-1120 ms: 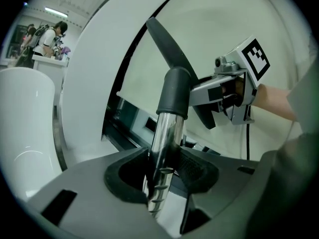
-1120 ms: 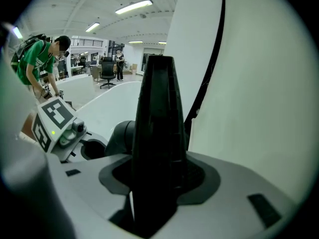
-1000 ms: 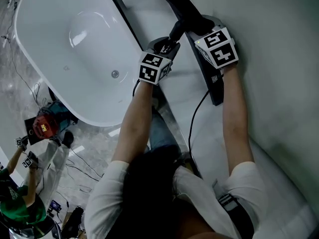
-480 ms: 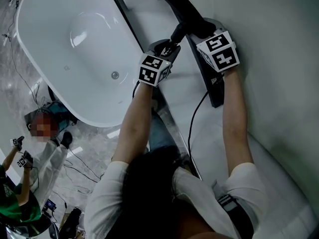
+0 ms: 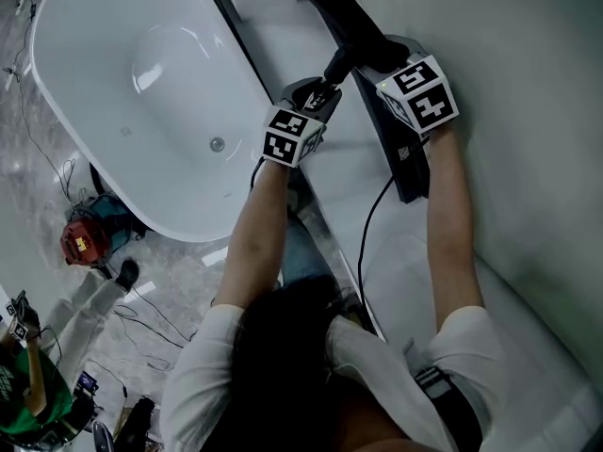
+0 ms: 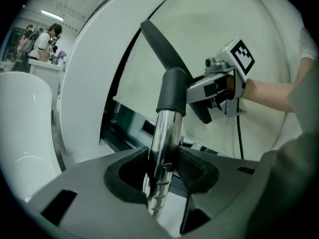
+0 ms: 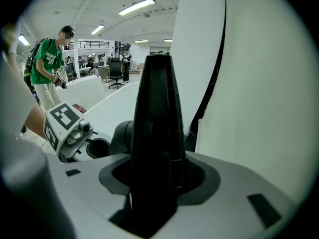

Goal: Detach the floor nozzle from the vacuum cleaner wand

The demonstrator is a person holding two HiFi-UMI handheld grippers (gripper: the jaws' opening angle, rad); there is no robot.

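The black floor nozzle [image 5: 400, 149] lies along a white ledge; its neck [image 5: 344, 12] runs up to the picture's top. A chrome wand [image 6: 163, 138] with a dark collar [image 6: 172, 91] meets the nozzle's neck [image 6: 160, 41]. My left gripper [image 5: 320, 90] is shut on the chrome wand, which stands between its pads [image 6: 162, 176]. My right gripper [image 5: 384, 53] is shut on the nozzle body [image 7: 157, 128], which fills the gap between its jaws [image 7: 157, 183]. The two grippers sit close side by side, and the right gripper [image 6: 219, 83] shows in the left gripper view.
A white bathtub [image 5: 141, 92] fills the left. A white curved panel [image 5: 528, 111] rises at the right. A black cable [image 5: 366, 229] trails from the right gripper. On the floor lie a red device [image 5: 83, 238] and cables. A person in green [image 5: 28, 398] stands at lower left.
Both grippers keep their grips and stay almost in place. The person in green at the lower left has drifted down toward the picture's corner.
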